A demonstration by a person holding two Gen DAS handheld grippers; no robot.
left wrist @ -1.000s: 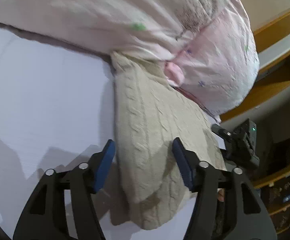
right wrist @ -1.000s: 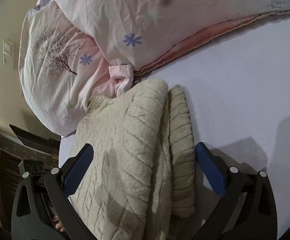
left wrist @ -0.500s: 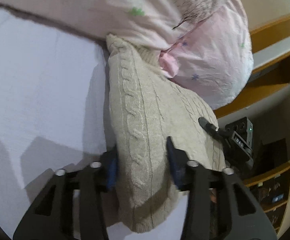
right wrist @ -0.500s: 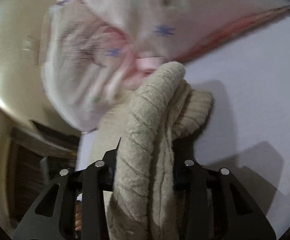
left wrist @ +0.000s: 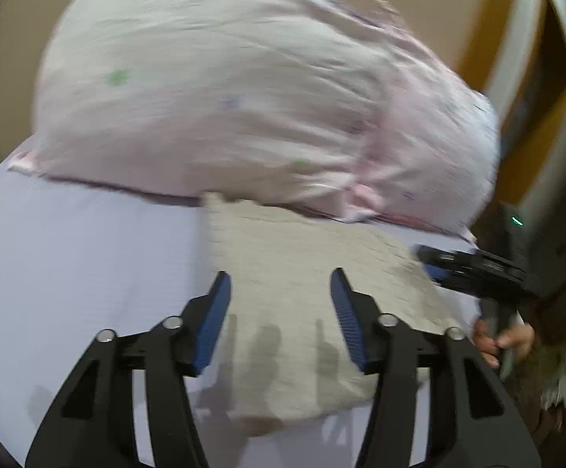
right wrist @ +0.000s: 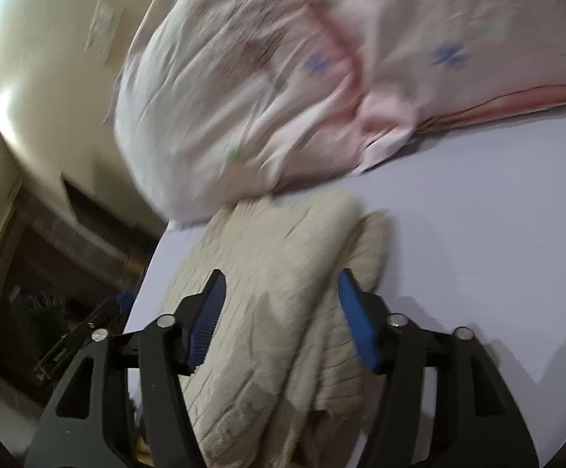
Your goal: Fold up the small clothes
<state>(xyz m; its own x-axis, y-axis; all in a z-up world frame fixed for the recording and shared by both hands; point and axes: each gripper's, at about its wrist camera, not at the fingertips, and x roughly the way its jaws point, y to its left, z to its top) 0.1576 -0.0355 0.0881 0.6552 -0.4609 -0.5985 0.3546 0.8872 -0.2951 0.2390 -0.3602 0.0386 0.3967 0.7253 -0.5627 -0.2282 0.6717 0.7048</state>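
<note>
1. A pink pillow with small green and blue flower prints lies on the white bedsheet.
2. A second pillow, printed with a brown tree, leans beside it at the bed's edge.
3. A light switch plate sits on the cream wall.
4. Wooden shelving stands beyond the bed, blurred.

You saw a beige cable-knit sweater, matt and coarse-textured. The pillows wore thin, creased pink printed cotton. The bedsheet was smooth, matt cloth. Each gripper combined matt black plastic, ribbed blue pads and bright metal screws.
</note>
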